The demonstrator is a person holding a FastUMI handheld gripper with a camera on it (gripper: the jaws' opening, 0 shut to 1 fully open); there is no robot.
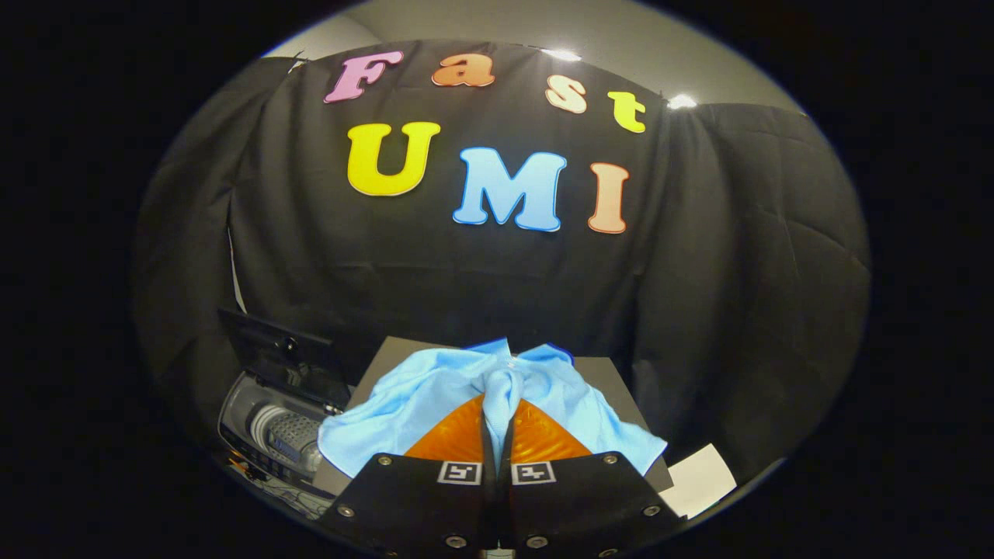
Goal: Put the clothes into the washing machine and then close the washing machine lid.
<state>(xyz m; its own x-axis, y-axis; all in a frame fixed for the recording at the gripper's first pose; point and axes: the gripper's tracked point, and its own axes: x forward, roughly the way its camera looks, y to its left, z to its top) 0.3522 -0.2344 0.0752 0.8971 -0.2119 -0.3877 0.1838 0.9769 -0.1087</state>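
**Claw pinches the blue cloth above the dark tabletop**

The claw [498, 415] is pressed together on a light blue piece of clothing [435, 388]. Both fingers [458, 435] squeeze a bunched fold of the cloth between them. The fold stands up in a little twist right at the fingertips.

The rest of the blue cloth spreads out to both sides of the fingers. One side droops down toward the washing machine. The other side hangs over toward a white sheet of paper [703, 477].

Under the cloth is a dark tabletop [613, 380]. Its flat top shows just beyond the cloth and beside it. I cannot tell if the cloth is lifted off the tabletop or partly lying on it.

The washing machine [256, 435] sits low down, beside the tabletop, on the side away from the paper. Its lid [276, 353] is open and stands up behind the hole. Inside, you can see the gray drum [291, 435]. The blue cloth is not in the drum. Its drooping edge is near the machine's rim.
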